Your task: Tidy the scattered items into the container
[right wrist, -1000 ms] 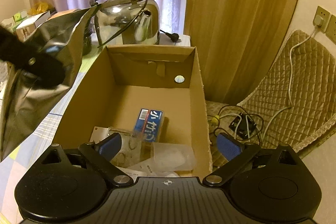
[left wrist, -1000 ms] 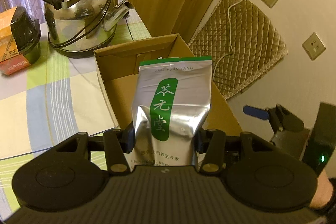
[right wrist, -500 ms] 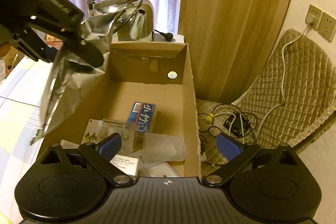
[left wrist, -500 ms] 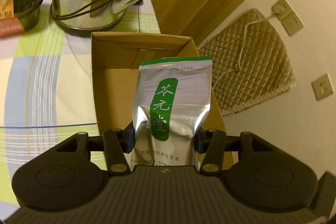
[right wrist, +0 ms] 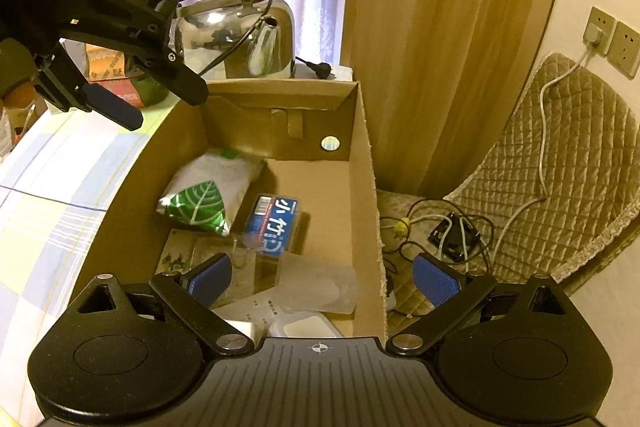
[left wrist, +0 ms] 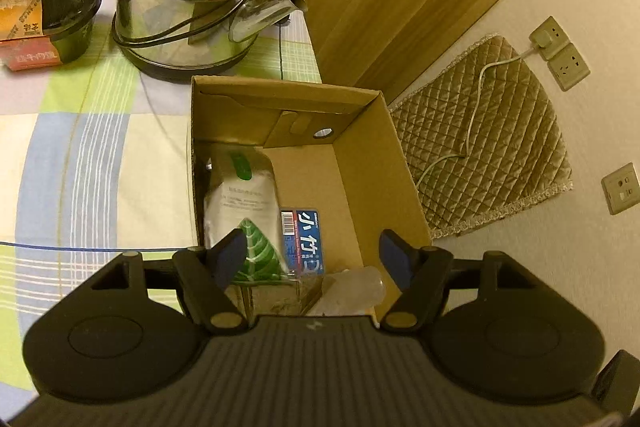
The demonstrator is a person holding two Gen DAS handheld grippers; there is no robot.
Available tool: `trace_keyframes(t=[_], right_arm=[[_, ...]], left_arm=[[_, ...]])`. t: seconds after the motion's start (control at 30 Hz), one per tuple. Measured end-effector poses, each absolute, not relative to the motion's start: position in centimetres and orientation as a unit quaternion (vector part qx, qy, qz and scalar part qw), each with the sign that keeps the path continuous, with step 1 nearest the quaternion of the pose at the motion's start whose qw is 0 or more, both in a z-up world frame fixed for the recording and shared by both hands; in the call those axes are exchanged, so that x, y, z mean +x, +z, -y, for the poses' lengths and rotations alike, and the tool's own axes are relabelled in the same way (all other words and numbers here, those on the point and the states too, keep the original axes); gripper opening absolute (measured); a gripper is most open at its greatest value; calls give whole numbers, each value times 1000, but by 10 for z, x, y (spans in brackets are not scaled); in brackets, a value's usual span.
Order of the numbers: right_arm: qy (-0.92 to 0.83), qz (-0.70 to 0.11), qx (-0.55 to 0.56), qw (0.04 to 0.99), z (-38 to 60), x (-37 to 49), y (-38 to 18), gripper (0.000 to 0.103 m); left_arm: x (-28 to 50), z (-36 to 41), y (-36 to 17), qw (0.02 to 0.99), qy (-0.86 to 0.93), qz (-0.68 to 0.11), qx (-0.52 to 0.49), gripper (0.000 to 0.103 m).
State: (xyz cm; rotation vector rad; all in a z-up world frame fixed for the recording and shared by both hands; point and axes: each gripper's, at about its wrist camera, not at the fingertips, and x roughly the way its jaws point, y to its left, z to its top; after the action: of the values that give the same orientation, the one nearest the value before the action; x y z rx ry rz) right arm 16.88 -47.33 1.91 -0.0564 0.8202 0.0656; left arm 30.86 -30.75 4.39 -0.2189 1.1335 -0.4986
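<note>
Where "GenRobot.AI" marks the left claw (right wrist: 160, 99), spread above box (right wrist: 362, 163).

both views down into box (left wrist: 404, 163)

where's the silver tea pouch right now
In both wrist views the silver tea pouch lies inside the cardboard box, along its left wall, beside the blue card pack.

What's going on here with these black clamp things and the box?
A person is tidying loose items into the open cardboard box using two hand-held grippers. The silver foil pouch with green leaf print lies inside beside a blue packet. The left gripper and right gripper are both open and empty.
</note>
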Motion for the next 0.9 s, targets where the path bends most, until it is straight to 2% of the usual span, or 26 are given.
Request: trace_keyframes(t=[0.6, 0.67, 0.73, 0.9], right_arm=[[33, -385, -23, 922, 443, 130, 65, 102], [35, -384, -19, 923, 437, 122, 69, 102], [37, -384, -18, 922, 430, 113, 73, 102], [41, -382, -16, 923, 413, 89, 81, 102]], left_arm=[[243, 251, 80, 825, -229, -505, -109, 69], [231, 244, 83, 828, -228, -501, -108, 70], [216, 235, 85, 832, -228, -494, -104, 77], [178, 216, 89, 852, -225, -466, -81, 84]])
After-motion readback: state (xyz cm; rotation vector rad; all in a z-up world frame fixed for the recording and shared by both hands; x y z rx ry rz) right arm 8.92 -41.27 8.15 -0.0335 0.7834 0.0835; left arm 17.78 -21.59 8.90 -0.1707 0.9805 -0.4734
